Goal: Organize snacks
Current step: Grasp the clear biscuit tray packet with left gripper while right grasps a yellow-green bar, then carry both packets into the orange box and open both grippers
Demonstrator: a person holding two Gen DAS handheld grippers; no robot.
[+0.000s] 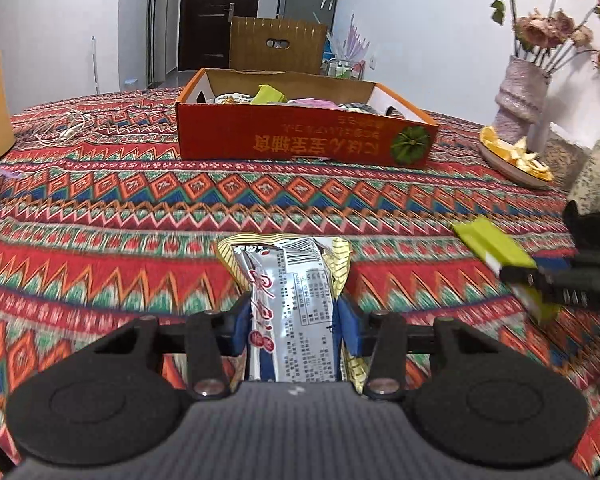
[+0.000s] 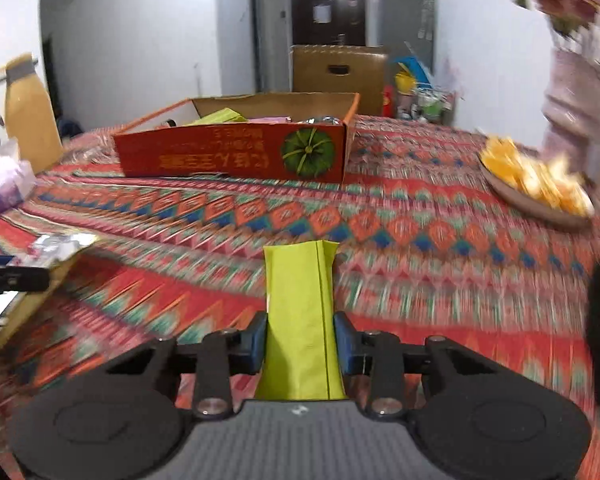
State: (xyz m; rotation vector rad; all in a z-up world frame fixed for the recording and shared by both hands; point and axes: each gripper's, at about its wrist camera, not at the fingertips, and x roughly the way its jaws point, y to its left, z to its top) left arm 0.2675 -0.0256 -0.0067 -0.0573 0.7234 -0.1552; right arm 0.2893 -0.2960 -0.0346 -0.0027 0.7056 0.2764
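1. The silver snack packet (image 1: 296, 312) with red lettering is clamped between the blue pads of the left gripper (image 1: 296, 326); its printed end sticks out forward past the fingertips, lifted over the bench (image 1: 140, 208).
2. A yellow striped wrapper (image 1: 340, 264) sits pressed against the silver packet on its right side, seemingly held in the same grip, though the overlap makes this hard to judge.
3. The green packet (image 2: 300, 320) is clamped between the pads of the right gripper (image 2: 300, 342), standing lengthwise along the fingers and reaching well beyond their tips.
4. From the left wrist view, that green packet (image 1: 496, 248) and the dark fingers holding it show off to the right of the left fingers, near but apart.
5. Straight ahead of both pairs of fingers, well apart from them, stands the open red cardboard box (image 1: 300, 136), already holding several wrappers, a green one among them.
6. To the right of the fingers, a plate of orange peel (image 1: 516, 156) rests on the patterned cloth, with a pale vase of dried flowers (image 1: 520, 92) just behind it.
7. Far to the left of the fingers stands a yellow jug (image 2: 28, 116), and a white cable (image 1: 64, 128) lies beside the box.
8. The right wrist view is blurred, so fine print on the box there cannot be read.
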